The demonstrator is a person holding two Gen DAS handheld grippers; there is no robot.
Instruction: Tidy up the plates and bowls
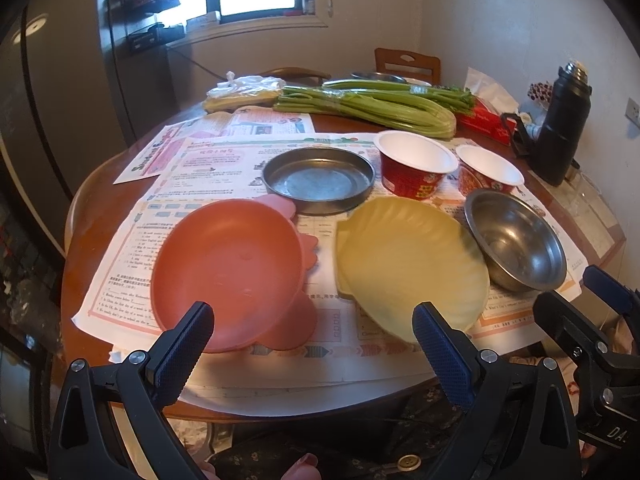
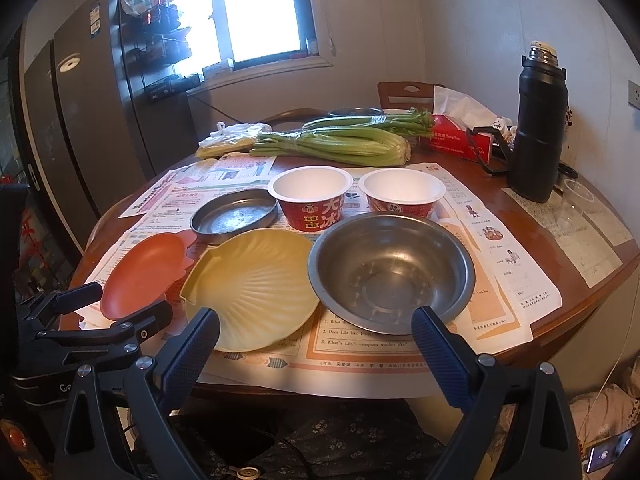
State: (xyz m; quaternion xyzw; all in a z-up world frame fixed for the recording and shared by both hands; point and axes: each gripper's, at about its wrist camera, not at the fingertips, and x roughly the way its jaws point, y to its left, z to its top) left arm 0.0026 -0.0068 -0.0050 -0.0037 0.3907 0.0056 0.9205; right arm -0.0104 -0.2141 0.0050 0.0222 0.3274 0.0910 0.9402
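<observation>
On the newspaper-covered round table lie an orange crab-shaped plate (image 1: 228,268) (image 2: 140,272), a yellow shell-shaped plate (image 1: 408,260) (image 2: 248,284), a shallow round metal pan (image 1: 318,180) (image 2: 234,214), a steel bowl (image 1: 516,240) (image 2: 390,272) and two red paper bowls (image 1: 416,162) (image 2: 310,196), (image 1: 488,172) (image 2: 400,194). My left gripper (image 1: 314,320) is open and empty at the near edge, between the orange and yellow plates. My right gripper (image 2: 316,326) is open and empty, between the yellow plate and the steel bowl.
Celery bunches (image 1: 368,104) (image 2: 332,140), a plastic bag (image 1: 244,92), a red tissue box (image 2: 460,136) and a black thermos (image 1: 564,128) (image 2: 538,128) stand at the back and right. A chair (image 2: 404,94) and a fridge (image 2: 80,128) stand beyond the table.
</observation>
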